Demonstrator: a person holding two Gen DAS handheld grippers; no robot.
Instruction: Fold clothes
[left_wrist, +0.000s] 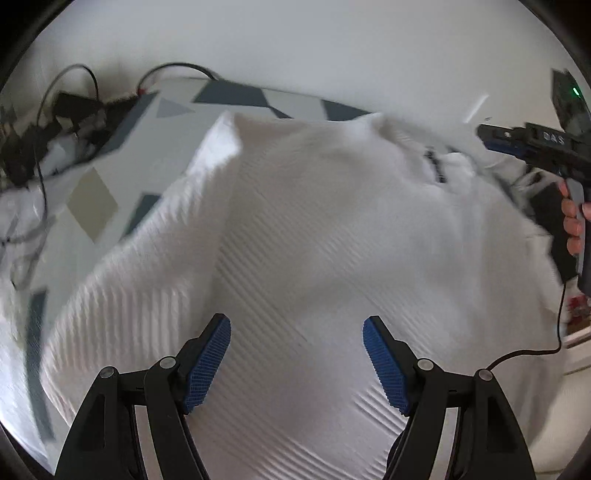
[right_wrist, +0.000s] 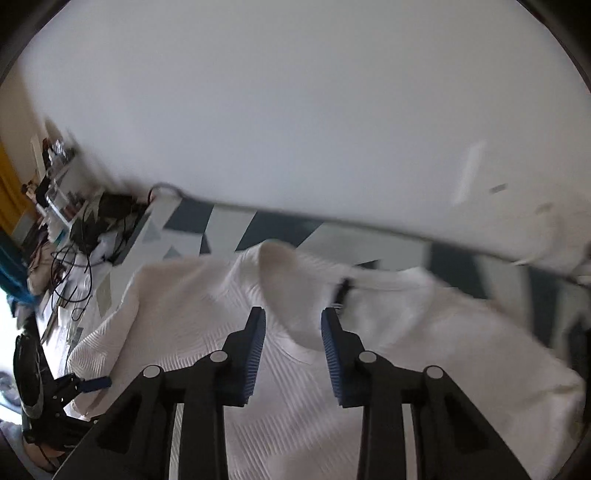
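Observation:
A white ribbed garment (left_wrist: 314, 221) lies spread over a patterned bed cover (left_wrist: 147, 147), its collar with a black label (left_wrist: 437, 166) at the far right. My left gripper (left_wrist: 297, 332) hovers over the middle of the cloth, jaws wide open and empty. My right gripper (left_wrist: 487, 134), held by a hand (left_wrist: 572, 221), sits above the collar end. In the right wrist view its jaws (right_wrist: 293, 321) stand a narrow gap apart over the garment (right_wrist: 406, 350). A raised fold (right_wrist: 277, 266) and the label (right_wrist: 345, 288) lie just beyond the tips. I see no pad pressing on the cloth. The left gripper (right_wrist: 96, 384) shows at lower left.
Black cables and devices (left_wrist: 74, 103) are piled at the bed's far left corner. A shelf with clutter (right_wrist: 62, 206) stands beyond it. A plain white wall (right_wrist: 295, 110) runs behind the bed. A thin black cable (left_wrist: 535, 350) hangs at the right.

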